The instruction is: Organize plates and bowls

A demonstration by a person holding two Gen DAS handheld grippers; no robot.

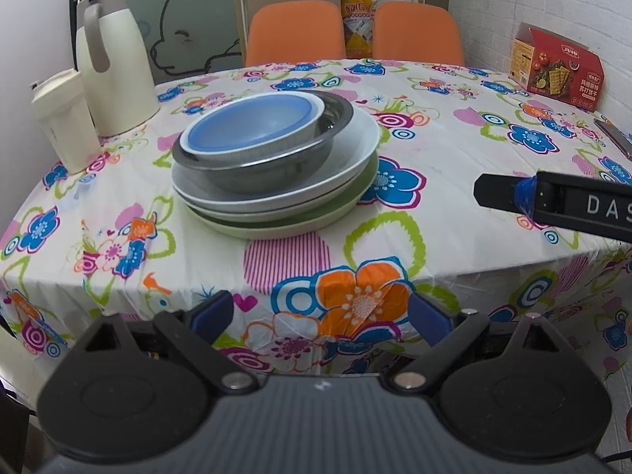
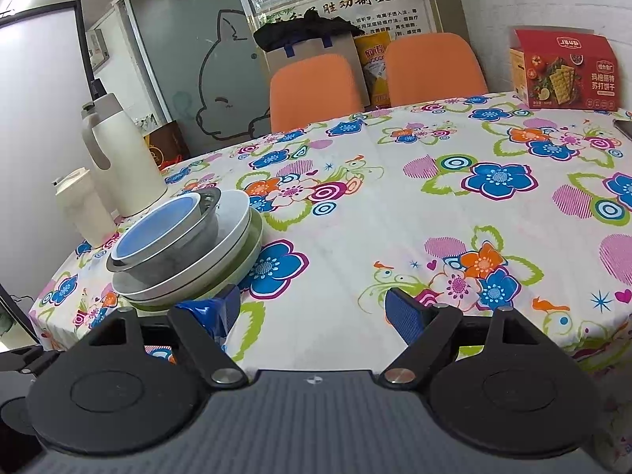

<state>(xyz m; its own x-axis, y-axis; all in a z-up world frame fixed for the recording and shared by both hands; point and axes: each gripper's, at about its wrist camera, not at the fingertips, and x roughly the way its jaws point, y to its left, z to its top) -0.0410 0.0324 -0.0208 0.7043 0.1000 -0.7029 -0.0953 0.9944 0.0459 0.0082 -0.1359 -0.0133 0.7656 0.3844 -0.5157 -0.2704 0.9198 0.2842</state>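
Observation:
A stack of dishes stands on the flowered tablecloth (image 1: 434, 181). From the bottom it holds a green plate (image 1: 300, 225), white plates (image 1: 355, 146), a steel bowl (image 1: 276, 166) and a white bowl with a blue inside (image 1: 252, 122). In the right wrist view the same stack is at the left: white bowl (image 2: 158, 229), steel bowl (image 2: 173, 252), green plate (image 2: 252, 245). My left gripper (image 1: 322, 316) is open near the table's front edge, short of the stack. My right gripper (image 2: 312, 308) is open and empty, to the right of the stack; one of its fingers (image 1: 553, 201) shows in the left wrist view.
A cream thermos jug (image 1: 114, 71) and a cream tumbler (image 1: 65, 118) stand at the table's left. A red cracker box (image 1: 557, 67) sits at the far right, a dark flat object (image 1: 616, 138) near it. Two orange chairs (image 1: 296, 35) stand behind the table.

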